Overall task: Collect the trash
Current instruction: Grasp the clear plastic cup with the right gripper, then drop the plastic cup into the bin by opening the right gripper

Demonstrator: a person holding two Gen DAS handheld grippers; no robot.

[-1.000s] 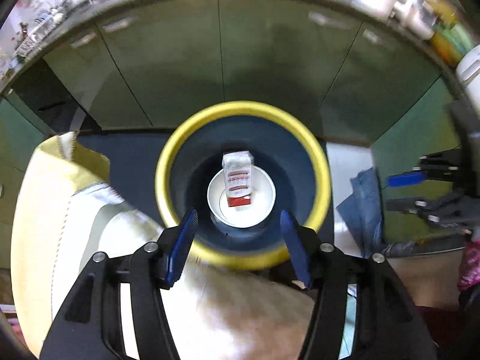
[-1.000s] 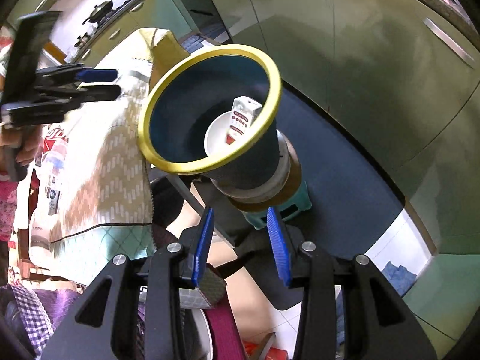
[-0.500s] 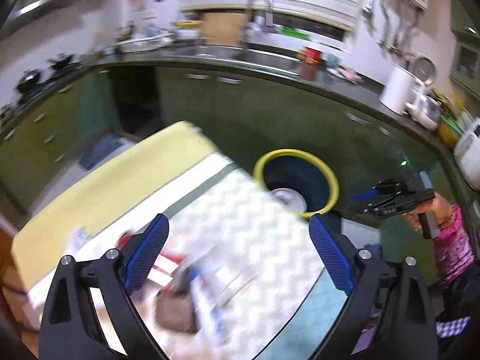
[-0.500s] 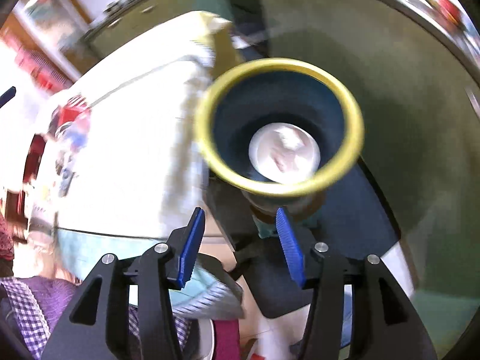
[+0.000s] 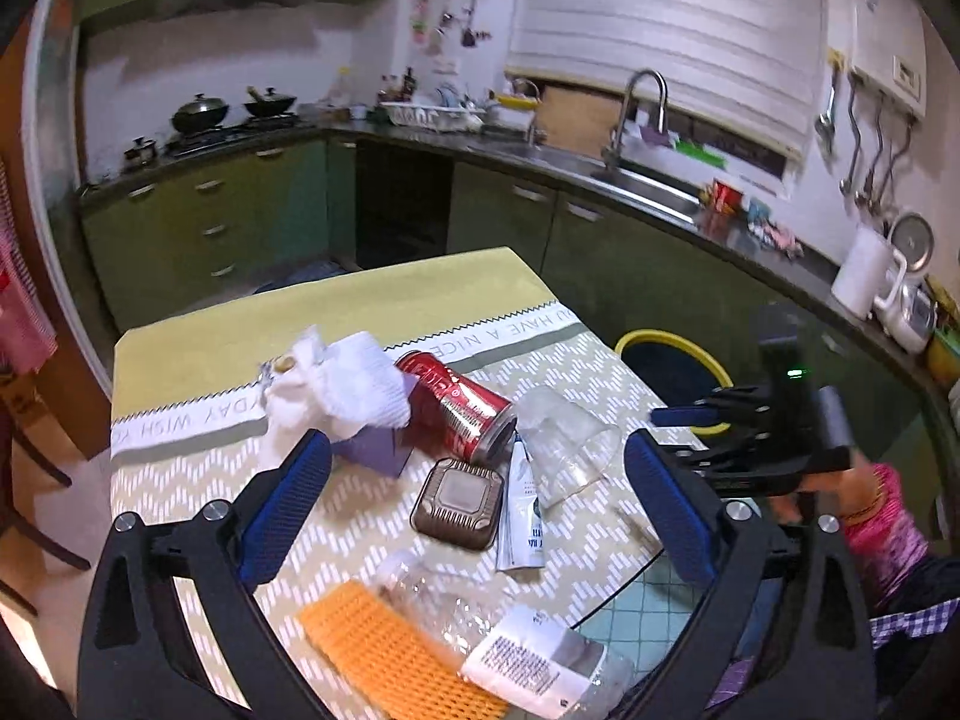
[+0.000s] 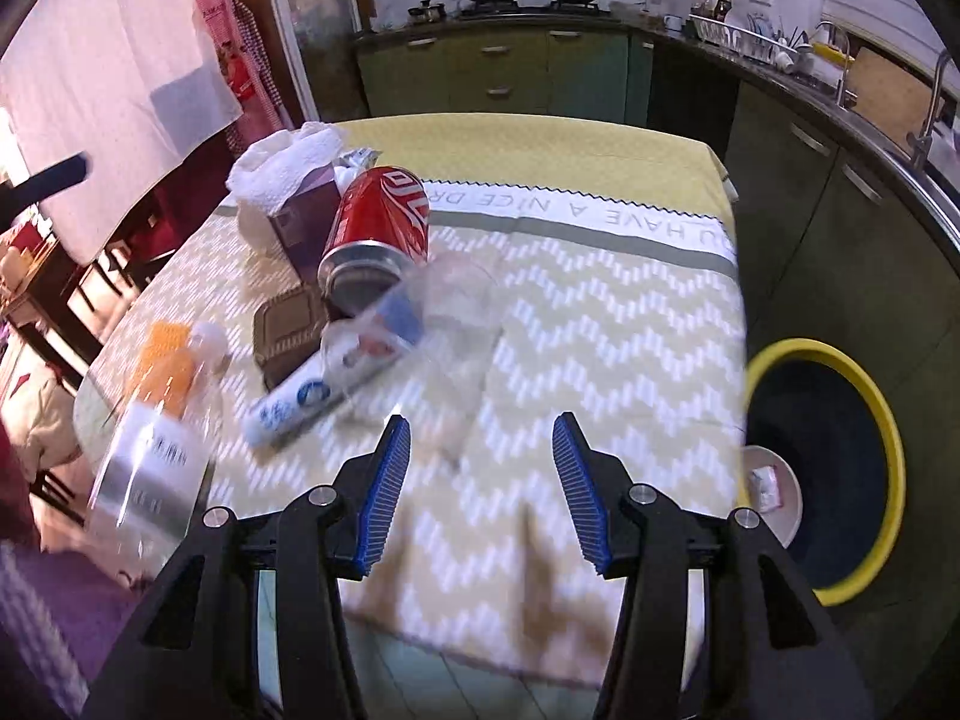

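Trash lies on the table's patterned cloth (image 5: 600,372): a red cola can (image 5: 456,399) (image 6: 381,222) on its side, a clear plastic cup (image 5: 567,438) (image 6: 444,312), a white-blue tube (image 5: 522,516) (image 6: 300,399), a brown square lid (image 5: 459,504), a clear bottle (image 5: 510,642) (image 6: 156,444), orange mesh (image 5: 390,654) and white tissue (image 5: 342,384) on a purple box (image 5: 375,450). My left gripper (image 5: 474,444) hovers above the pile, its jaws opening, with nothing held. My right gripper (image 6: 480,420) stands open over bare cloth near the cup. The yellow-rimmed bin (image 6: 882,420) (image 5: 672,348) holds a white bowl (image 6: 774,492).
Green kitchen cabinets (image 5: 630,276) and a counter with a sink (image 5: 648,180) run behind the table. A hand in a pink sleeve (image 5: 870,492) carries the right gripper at the table's right edge. Dark chairs (image 6: 90,294) stand on the left side.
Both grippers swung away from above the bin to over the table's trash. The left jaws spread much wider, the right jaws a little wider.
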